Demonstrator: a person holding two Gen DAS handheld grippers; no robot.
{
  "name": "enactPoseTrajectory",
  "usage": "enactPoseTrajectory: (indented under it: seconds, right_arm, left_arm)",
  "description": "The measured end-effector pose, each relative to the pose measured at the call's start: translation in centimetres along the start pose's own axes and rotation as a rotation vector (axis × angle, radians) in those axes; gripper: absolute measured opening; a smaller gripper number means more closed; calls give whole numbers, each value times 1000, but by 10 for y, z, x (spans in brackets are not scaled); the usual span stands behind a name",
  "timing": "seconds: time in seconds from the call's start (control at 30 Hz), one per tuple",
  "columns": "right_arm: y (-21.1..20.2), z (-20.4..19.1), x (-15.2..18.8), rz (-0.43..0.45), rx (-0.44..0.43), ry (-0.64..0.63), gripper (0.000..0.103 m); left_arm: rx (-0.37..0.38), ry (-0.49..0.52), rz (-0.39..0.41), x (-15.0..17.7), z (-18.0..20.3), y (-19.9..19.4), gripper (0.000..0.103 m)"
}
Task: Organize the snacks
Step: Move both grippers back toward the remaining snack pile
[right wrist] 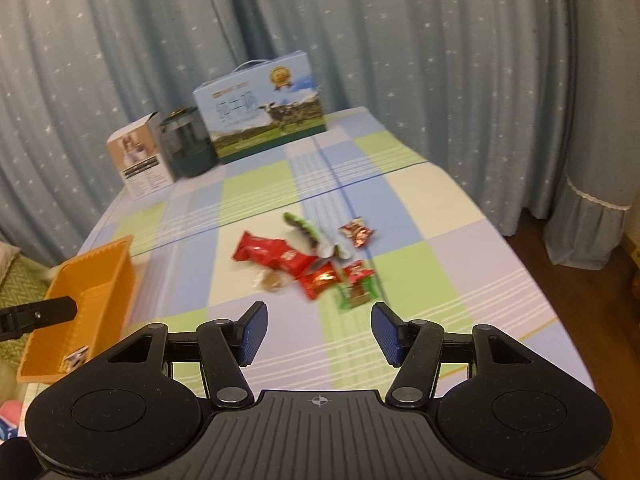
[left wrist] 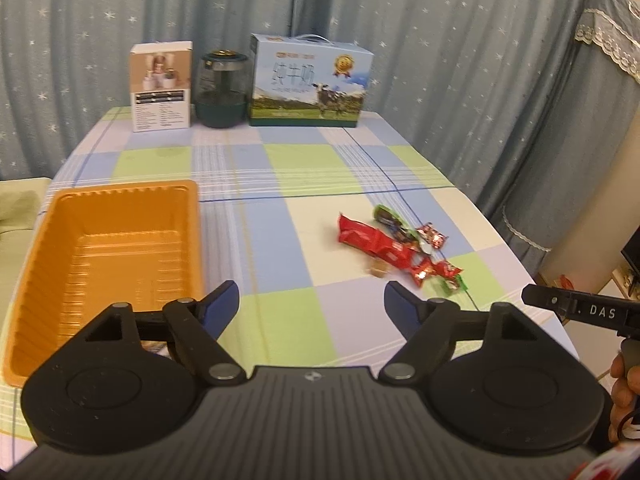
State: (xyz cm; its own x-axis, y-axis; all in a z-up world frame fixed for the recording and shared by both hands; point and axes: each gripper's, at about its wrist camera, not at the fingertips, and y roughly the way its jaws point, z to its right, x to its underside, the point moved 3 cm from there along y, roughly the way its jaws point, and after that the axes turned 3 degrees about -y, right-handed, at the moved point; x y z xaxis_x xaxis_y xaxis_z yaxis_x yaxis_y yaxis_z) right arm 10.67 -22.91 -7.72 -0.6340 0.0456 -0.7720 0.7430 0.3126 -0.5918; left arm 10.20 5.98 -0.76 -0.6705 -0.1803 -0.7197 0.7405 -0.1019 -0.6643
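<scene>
A pile of snacks in red and green wrappers, with one small brown piece, lies on the checked tablecloth right of centre. An orange plastic tray sits at the table's left side. My left gripper hovers open between the tray and the pile, with nothing between its fingers. In the right wrist view the snack pile lies just ahead of my right gripper, which is open and holds nothing. The tray is at the left there, with one small wrapped snack inside.
A white box, a dark jar and a blue milk carton stand along the table's far edge, in front of star-patterned curtains. The table's right edge drops off near the pile. A cloth-covered piece of furniture stands at the right.
</scene>
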Motion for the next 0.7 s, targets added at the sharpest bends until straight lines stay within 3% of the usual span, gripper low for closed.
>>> enactPoseTrajectory:
  seconds: [0.33, 0.7]
  right_arm:
    - [20, 24, -7, 0, 35, 17, 58]
    - [91, 25, -3, -27, 33, -61, 58]
  left_arm:
    - [16, 30, -28, 0, 26, 34, 79]
    - [6, 42, -62, 2, 32, 94, 79]
